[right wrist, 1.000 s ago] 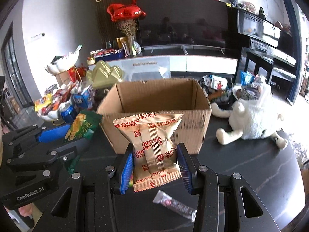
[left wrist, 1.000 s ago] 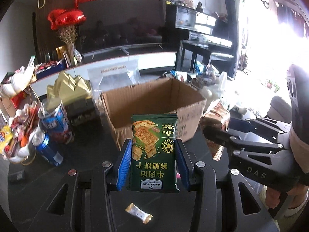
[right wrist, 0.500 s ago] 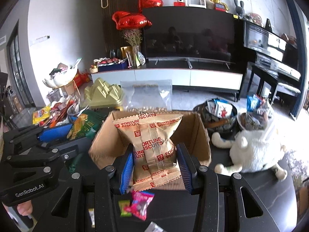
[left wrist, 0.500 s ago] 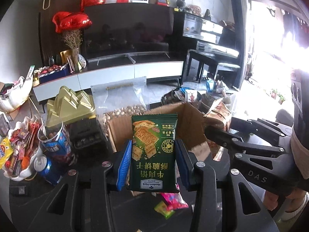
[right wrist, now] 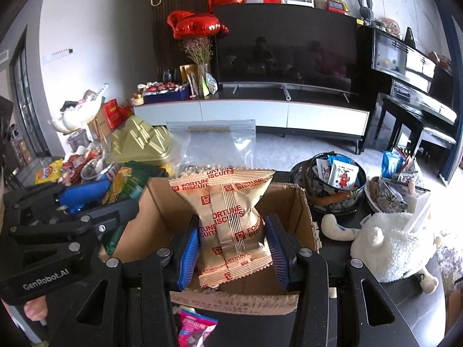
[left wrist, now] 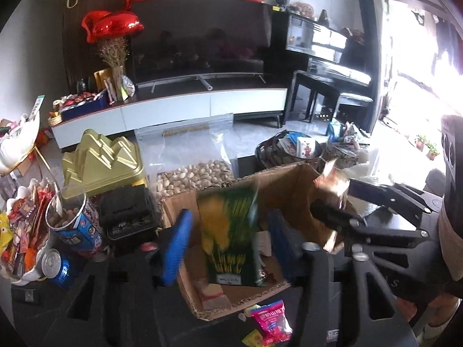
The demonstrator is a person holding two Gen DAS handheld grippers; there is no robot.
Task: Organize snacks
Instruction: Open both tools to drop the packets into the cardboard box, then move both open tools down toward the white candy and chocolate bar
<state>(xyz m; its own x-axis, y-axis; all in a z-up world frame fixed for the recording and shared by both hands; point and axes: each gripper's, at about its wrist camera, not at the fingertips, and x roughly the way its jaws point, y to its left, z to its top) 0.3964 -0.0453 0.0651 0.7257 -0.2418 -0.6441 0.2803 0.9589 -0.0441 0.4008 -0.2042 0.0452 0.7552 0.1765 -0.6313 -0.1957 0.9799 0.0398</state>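
While poised above the open brown cardboard box [right wrist: 292,202], finish the drop cleanly rather than hurrying away. Left gripper [left wrist: 228,222]: jaws just been opening and now spread wide, blue pads [left wrist: 173,248] standing clear on either side of the green biscuit packet [left wrist: 231,231]. Packet streaked with blur between them, apparently falling upright into the box, onto a few wrappers on its floor. Right gripper [right wrist: 233,248]: jaws likewise just been opening, with the beige crimped Fortune Biscuits packet [right wrist: 231,219] upright between the pads, its bottom edge just above the box's near wall. Cannot tell whether pressed by the pads or merely flanked. Judged as the release step, with both snacks nearly home.

To do it well:
- Hold both hands level and quiet over the opening until sure of a free drop.
- Spread the right jaws further, to guard against puffy film clinging to a pad or hanging by a crimped edge.
- Nudge the right hand slightly forward first, so as to land the beige packet inside and not on the front rim.
- Keep the two grippers from knocking together, being side by side over one box.
- Lift straight up afterwards, avoiding the cardboard walls and the tall clear zip bag of pistachios [right wrist: 214,144] just behind.
- Leave the pink sachet [left wrist: 272,321], lying just outside the near wall, for a later pick
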